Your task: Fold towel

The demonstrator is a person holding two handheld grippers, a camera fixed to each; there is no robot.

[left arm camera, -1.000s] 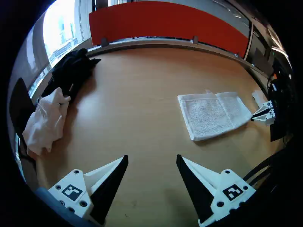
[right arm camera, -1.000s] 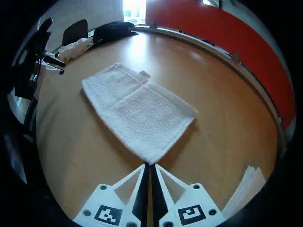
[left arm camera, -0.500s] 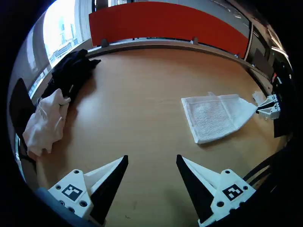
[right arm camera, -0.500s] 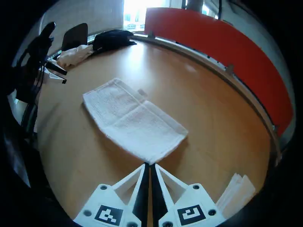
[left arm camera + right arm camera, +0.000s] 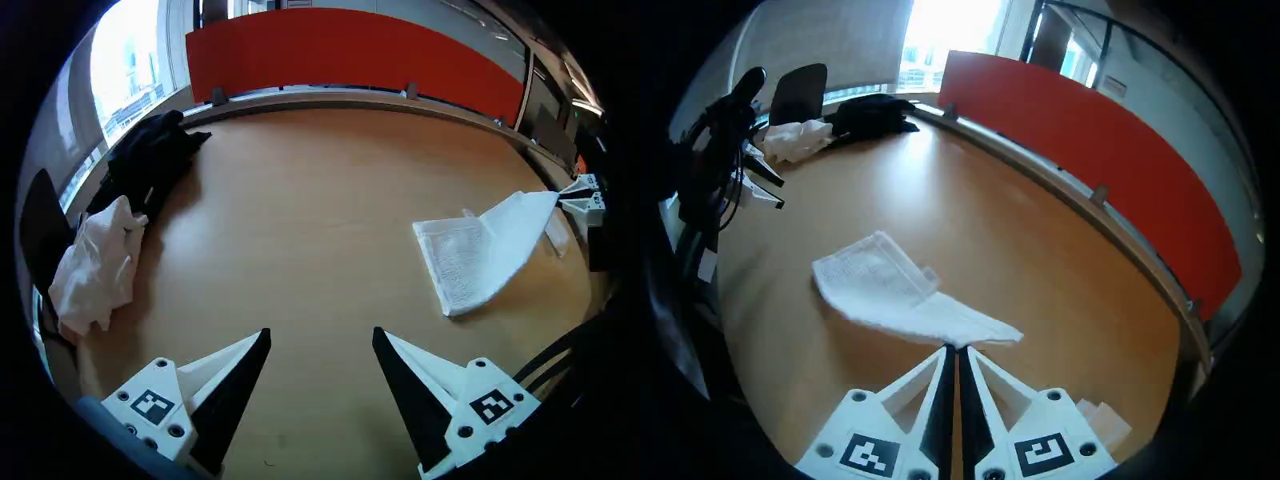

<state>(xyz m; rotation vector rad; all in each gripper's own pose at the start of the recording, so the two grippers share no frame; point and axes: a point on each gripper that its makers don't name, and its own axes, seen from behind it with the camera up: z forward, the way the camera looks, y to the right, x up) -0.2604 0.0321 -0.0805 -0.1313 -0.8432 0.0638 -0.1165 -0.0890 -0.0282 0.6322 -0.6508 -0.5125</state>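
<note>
Remote op here, going left to right. In the left gripper view, a crumpled white cloth [image 5: 96,260] sits at the far left edge of the desk [image 5: 304,208]. A black garment [image 5: 156,156] lies just beyond it, farther from me. My left gripper [image 5: 320,334] points across bare wood, its fingers [image 5: 236,376] spread wide with nothing between them. A red panel [image 5: 352,48] runs along the far side of the desk.

Right of center is the towel [image 5: 472,256]. Its left part lies flat on the desk. Its right corner is off the surface, pulled up at a slant to the right gripper [image 5: 570,198] at the right edge.

In the right gripper view, the left gripper is out at the left edge, well apart from the towel. A dark chair [image 5: 796,92] stands behind the white cloth in the far left corner.

The towel lies left of center here. Its far end is flat on the wood and the near end rises in a taut strip straight to my right fingertips. Those fingers are clenched tight together on that near corner, so the right side is grasping the towel.

At the near right there are some pale sheets [image 5: 1104,416] lying on the desk. I can't tell what they are.
</note>
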